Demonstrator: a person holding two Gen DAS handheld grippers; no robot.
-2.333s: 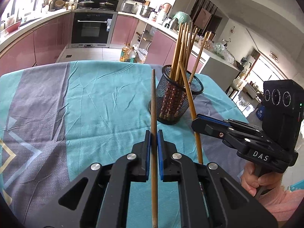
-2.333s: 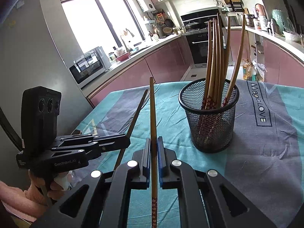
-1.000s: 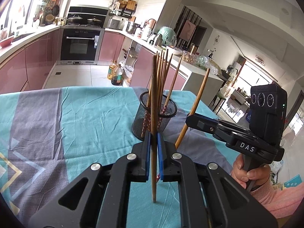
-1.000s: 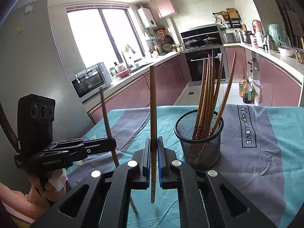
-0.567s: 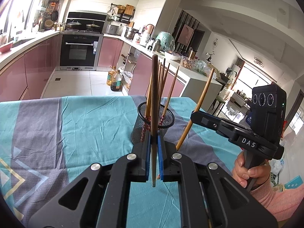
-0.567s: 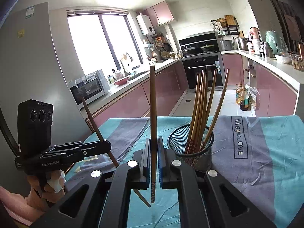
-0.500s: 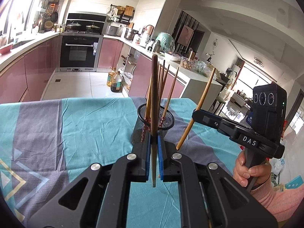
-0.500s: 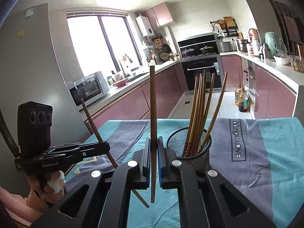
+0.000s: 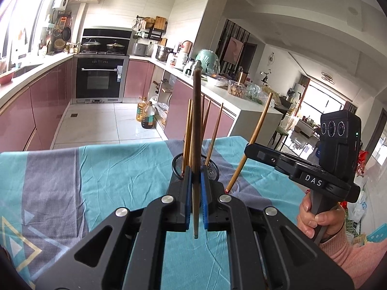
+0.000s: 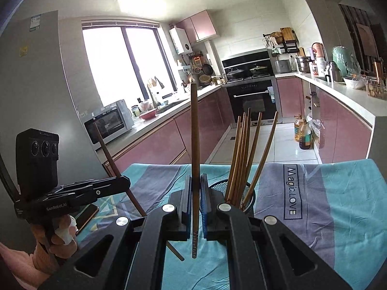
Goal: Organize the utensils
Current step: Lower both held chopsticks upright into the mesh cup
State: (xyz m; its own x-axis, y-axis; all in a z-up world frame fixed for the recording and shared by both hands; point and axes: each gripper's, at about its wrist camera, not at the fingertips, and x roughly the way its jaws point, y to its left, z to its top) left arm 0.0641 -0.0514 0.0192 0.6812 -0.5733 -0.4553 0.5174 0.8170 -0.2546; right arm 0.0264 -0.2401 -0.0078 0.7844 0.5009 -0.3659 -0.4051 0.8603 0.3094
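My left gripper (image 9: 195,178) is shut on a wooden chopstick (image 9: 196,130) that stands upright, above the teal cloth. My right gripper (image 10: 195,188) is shut on another chopstick (image 10: 194,145), also upright, its patterned end pointing down. A black mesh cup (image 10: 249,193) with several chopsticks (image 10: 241,154) stands just behind and right of the right gripper; in the left wrist view the cup (image 9: 214,169) sits right behind the left gripper's jaws. The right gripper with its slanted chopstick (image 9: 254,140) shows at the right of the left wrist view, and the left gripper (image 10: 116,183) at the left of the right wrist view.
The table wears a teal and grey cloth (image 9: 108,181) with "Magic LOVE" lettering (image 10: 293,193). A dark phone-like slab (image 10: 87,215) lies near the left hand. Kitchen counters (image 10: 338,91), an oven (image 9: 100,77) and oil bottles (image 9: 147,116) on the floor lie beyond the table.
Both grippers have risen and tipped their chopsticks from lying forward to upright. The mesh cup now sits lower and closer behind both sets of jaws.
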